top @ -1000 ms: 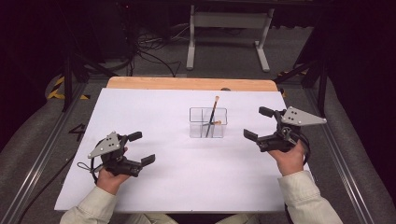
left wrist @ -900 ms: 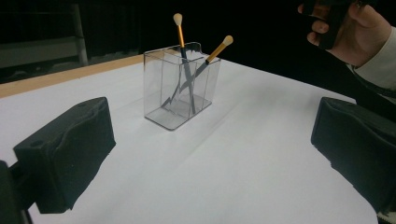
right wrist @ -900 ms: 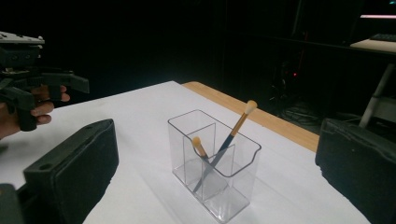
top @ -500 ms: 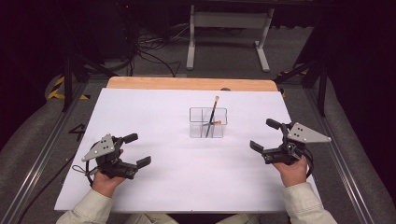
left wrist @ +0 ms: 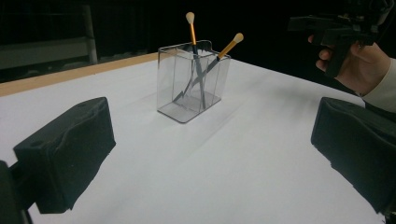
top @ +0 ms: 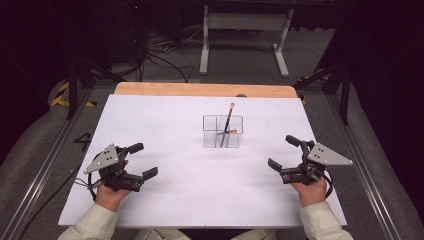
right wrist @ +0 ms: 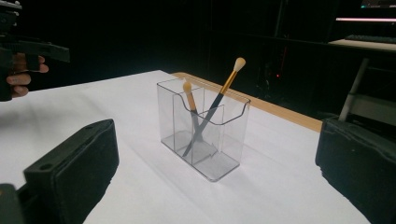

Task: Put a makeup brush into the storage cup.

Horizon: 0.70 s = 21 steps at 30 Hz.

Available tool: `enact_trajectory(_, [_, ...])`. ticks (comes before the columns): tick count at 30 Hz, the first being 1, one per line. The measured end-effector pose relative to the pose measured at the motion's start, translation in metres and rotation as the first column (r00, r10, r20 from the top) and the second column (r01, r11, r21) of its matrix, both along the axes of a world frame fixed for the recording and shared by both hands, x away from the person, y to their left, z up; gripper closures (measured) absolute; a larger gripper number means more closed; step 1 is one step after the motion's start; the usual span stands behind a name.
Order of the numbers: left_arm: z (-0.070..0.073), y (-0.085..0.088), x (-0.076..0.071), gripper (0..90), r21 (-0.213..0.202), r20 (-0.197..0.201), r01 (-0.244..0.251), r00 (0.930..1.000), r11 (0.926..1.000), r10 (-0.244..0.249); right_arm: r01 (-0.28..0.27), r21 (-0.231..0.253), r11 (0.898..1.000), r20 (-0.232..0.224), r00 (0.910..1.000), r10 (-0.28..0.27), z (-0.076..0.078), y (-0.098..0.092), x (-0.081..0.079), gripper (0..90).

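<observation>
Well apart: claws [top: 141, 160], clear holder [top: 222, 132]

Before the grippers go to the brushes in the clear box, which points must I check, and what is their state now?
1. Left gripper open, nothing held: ok.
2. Right gripper open, nothing held: ok.
3. Clear box upright on the white sheet: ok.
4. Two brushes stand crossed inside, heads up: ok.
5. Path from each gripper to the box free: ok.
6. Which compartment each brush foot sits in: cannot tell.

Two brushes [top: 228, 122] lean crossed in clear holder [top: 222, 132].
</observation>
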<state>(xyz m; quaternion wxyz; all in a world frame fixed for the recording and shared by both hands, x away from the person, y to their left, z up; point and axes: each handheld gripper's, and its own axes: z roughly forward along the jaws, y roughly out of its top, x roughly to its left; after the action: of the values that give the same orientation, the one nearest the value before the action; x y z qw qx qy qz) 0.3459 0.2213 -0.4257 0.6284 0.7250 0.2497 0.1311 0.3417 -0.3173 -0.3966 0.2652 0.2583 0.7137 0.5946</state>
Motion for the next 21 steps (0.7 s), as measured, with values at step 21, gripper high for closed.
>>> enact_trajectory(21, [-0.012, 0.004, 0.005, 0.1, -0.02, -0.027, -0.018, 0.9995, 0.9996, 0.017, 0.036, -0.01, 0.999, -0.001, 0.9993, -0.036, -0.025, 0.003, 0.001, 0.0])
